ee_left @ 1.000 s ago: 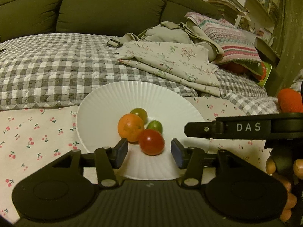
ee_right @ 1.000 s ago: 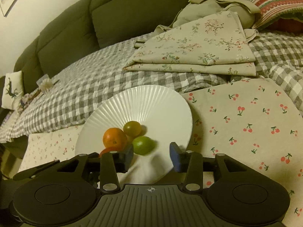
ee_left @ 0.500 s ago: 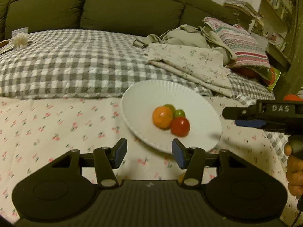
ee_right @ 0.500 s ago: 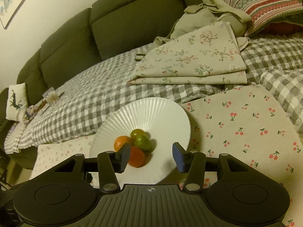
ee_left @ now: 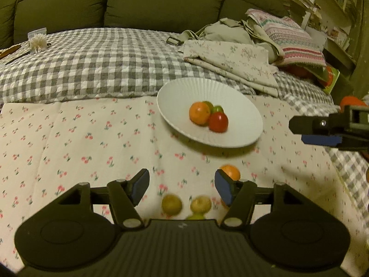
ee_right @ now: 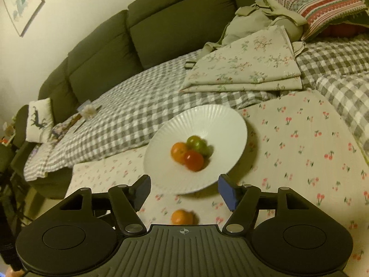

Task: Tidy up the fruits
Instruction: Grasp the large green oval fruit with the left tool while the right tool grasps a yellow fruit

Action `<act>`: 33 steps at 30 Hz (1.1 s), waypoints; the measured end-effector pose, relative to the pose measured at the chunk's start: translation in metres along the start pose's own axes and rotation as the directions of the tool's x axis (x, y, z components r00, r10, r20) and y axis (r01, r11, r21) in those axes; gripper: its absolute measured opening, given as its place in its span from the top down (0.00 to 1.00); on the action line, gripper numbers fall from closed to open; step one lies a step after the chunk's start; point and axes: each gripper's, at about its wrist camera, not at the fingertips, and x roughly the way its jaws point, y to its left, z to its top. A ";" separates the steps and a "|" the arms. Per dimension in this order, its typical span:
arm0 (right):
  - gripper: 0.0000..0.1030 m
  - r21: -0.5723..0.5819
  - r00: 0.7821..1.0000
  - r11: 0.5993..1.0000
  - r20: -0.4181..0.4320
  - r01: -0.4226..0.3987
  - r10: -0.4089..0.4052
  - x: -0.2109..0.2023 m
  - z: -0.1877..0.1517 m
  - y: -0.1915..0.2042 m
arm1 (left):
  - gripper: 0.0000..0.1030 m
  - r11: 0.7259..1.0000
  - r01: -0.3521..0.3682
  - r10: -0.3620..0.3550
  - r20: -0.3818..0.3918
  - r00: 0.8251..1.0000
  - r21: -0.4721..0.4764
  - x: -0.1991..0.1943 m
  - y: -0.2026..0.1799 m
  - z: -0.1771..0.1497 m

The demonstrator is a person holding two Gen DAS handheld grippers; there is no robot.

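A white ribbed plate sits on the cherry-print cloth. It holds an orange, a red tomato and green fruits. Loose on the cloth near me lie an orange and two yellowish fruits. My left gripper is open and empty above the loose fruits. My right gripper is open and empty in front of the plate; it also shows side-on in the left wrist view.
A grey checked blanket covers the green sofa behind. Folded floral cloth, a beige bag and a striped pillow lie at the back right. A small cushion sits far left.
Both grippers pulled back and up from the plate, which now looks smaller and farther. Loose fruits on the cloth came into view near the left gripper. The jaws stayed open.
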 end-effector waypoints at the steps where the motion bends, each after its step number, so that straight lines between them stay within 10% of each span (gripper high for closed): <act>1: 0.36 -0.003 1.000 1.000 -0.003 -0.002 0.002 -0.002 -0.002 0.002 | 0.39 1.000 -0.001 0.001 -0.004 1.000 0.003 -0.002 0.000 -0.003; 20: 0.36 -0.057 0.994 0.998 -0.106 -0.033 0.026 -0.016 -0.046 0.022 | 0.42 0.999 0.030 -0.032 -0.110 0.993 -0.020 0.015 -0.008 -0.036; 33: 0.36 -0.151 0.988 0.989 -0.153 -0.001 -0.022 -0.001 -0.059 0.026 | 0.61 0.995 0.051 -0.062 -0.126 0.990 -0.091 0.033 0.002 -0.039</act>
